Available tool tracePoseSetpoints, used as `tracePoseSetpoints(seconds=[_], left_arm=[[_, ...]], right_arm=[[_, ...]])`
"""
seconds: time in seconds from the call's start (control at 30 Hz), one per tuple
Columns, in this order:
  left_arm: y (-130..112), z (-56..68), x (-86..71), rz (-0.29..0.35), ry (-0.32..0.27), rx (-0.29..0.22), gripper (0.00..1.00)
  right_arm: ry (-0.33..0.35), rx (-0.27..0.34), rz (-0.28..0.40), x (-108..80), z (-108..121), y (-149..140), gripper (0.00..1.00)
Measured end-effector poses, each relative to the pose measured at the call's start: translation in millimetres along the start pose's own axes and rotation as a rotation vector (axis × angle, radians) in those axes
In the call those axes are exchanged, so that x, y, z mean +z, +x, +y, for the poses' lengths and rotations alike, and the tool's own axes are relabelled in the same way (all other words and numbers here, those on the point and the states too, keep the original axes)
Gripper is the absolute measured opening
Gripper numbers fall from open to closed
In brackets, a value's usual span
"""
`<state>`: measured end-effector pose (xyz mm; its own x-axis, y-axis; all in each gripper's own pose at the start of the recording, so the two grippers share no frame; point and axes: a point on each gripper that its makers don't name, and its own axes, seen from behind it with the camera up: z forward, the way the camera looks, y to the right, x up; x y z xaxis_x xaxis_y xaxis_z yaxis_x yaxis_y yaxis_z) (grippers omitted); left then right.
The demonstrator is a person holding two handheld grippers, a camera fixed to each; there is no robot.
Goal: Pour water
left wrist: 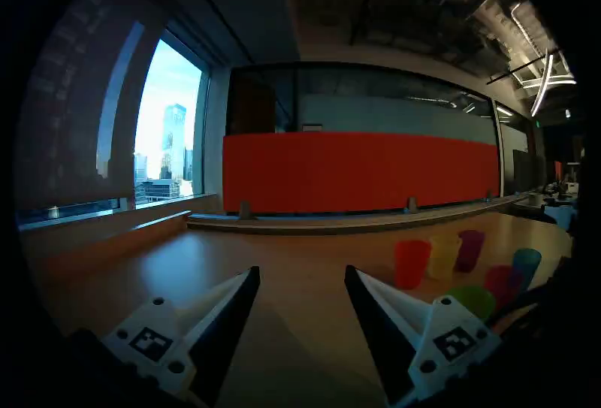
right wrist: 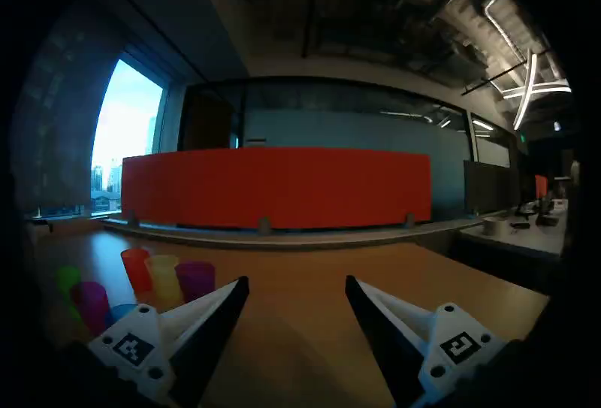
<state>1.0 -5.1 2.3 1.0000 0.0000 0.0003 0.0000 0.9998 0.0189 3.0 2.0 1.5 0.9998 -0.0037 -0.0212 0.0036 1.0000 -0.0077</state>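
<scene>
Cups (left wrist: 443,256) stand bunched on the counter (left wrist: 300,246), right of the left gripper (left wrist: 300,271) and left of the right gripper (right wrist: 297,280), both with fingers apart, empty; a careless reach could topple neighbours.

Both views sit low over the counter (left wrist: 300,258), facing the red partition (left wrist: 360,171) and sharing the coloured cups (left wrist: 443,256).
</scene>
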Motion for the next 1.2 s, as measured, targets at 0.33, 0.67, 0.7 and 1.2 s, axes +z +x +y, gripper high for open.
tracePoseSetpoints(seconds=[0.33,0.67,0.7,1.2], left_arm=[[-0.1,0.3,0.2,0.0,0.0,0.0,0.83],[0.2,0.2,0.3,0.0,0.0,0.0,0.83],[0.2,0.0,0.3,0.0,0.0,0.0,0.83],[0.1,-1.1,-0.4,0.0,0.0,0.0,0.83]], right_arm=[[0.001,0.002,-0.017,-1.8,-0.7,-2.3,1.0],[-0.001,0.004,-0.021,-1.2,-0.3,-2.9,1.0],[-0.001,0.004,-0.021,-1.2,-0.2,-2.7,0.99],[-0.001,0.002,-0.021,-1.6,-1.5,-1.2,1.0]])
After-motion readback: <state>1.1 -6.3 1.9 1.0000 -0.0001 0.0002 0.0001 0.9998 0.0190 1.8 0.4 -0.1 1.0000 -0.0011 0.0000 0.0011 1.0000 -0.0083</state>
